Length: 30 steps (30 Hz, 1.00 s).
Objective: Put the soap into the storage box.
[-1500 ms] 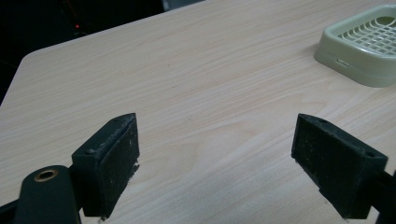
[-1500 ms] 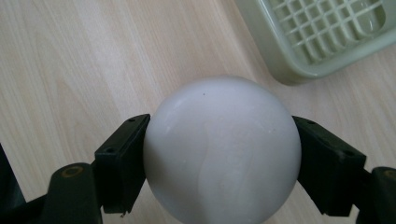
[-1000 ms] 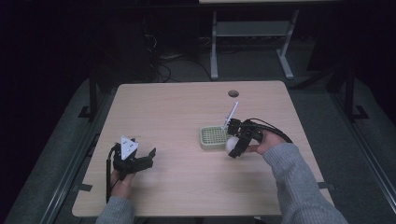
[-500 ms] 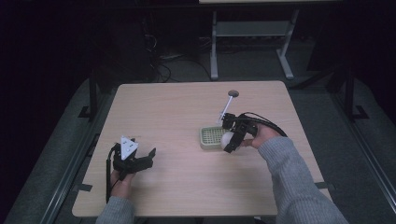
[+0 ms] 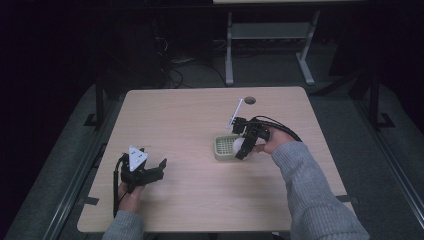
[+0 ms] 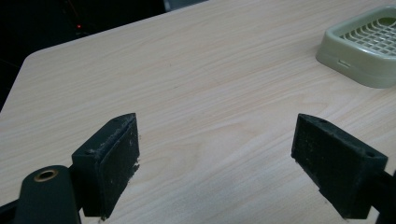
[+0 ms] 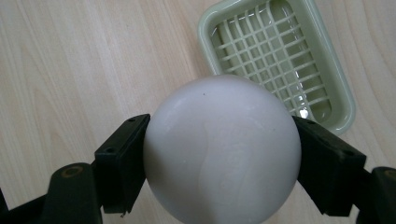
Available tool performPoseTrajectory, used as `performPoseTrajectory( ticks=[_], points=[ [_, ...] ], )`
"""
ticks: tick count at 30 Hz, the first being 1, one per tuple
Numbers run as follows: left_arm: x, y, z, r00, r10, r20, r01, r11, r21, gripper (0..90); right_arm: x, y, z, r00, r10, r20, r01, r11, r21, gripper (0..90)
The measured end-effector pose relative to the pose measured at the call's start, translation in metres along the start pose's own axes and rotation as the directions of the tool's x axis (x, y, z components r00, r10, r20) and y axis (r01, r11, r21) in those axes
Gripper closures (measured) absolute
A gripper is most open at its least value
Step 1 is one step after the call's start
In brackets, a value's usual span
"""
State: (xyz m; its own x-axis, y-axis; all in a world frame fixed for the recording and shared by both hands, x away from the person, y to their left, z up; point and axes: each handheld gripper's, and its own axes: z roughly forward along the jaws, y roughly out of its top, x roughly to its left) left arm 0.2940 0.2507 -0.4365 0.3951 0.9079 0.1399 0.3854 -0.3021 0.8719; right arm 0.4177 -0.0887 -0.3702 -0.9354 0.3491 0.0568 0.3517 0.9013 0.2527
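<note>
My right hand-held gripper [image 5: 241, 146] has lifted and swung in over the green slatted soap dish [image 7: 279, 58] since a second ago, jaws clamped on either side of the white ball [image 7: 222, 151]. The ball hangs above the dish's near end, right of the surface's [image 5: 180, 120] middle (I'd judge a drop into the dish is next). My left hand-held gripper [image 6: 229, 163] hasn't moved near the front-left corner, jaws wide apart and empty.
</note>
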Motion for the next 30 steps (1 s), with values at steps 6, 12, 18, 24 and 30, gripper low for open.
performPoseTrajectory(
  ticks=[6,12,18,24,30],
  points=[
    [0.0,0.0,0.0,1.0,0.0,-0.001,0.0,1.0,-0.003,14.8,-0.003,0.007,0.0,1.0,-0.009,-0.003,0.009,1.0,0.01,23.5],
    [0.001,0.0,0.0,1.0,-0.004,-0.002,0.004,1.0,-0.003,14.8,-0.006,0.013,0.0,0.9999,-0.012,-0.01,0.012,1.0,-0.002,23.5],
    [0.001,0.0,0.0,1.0,-0.003,-0.001,0.003,1.0,0.001,14.8,-0.009,0.02,0.004,0.9999,-0.015,-0.008,0.016,1.0,0.008,23.5],
    [0.001,0.0,0.0,1.0,-0.007,-0.002,0.007,1.0,-0.007,14.8,-0.013,0.027,0.007,0.9998,-0.02,0.002,0.02,1.0,0.014,23.4],
    [0.001,0.0,0.0,1.0,-0.006,-0.001,0.006,1.0,-0.008,14.8,-0.018,0.031,0.011,0.9999,-0.008,0.007,0.008,1.0,0.023,23.4]
  ],
)
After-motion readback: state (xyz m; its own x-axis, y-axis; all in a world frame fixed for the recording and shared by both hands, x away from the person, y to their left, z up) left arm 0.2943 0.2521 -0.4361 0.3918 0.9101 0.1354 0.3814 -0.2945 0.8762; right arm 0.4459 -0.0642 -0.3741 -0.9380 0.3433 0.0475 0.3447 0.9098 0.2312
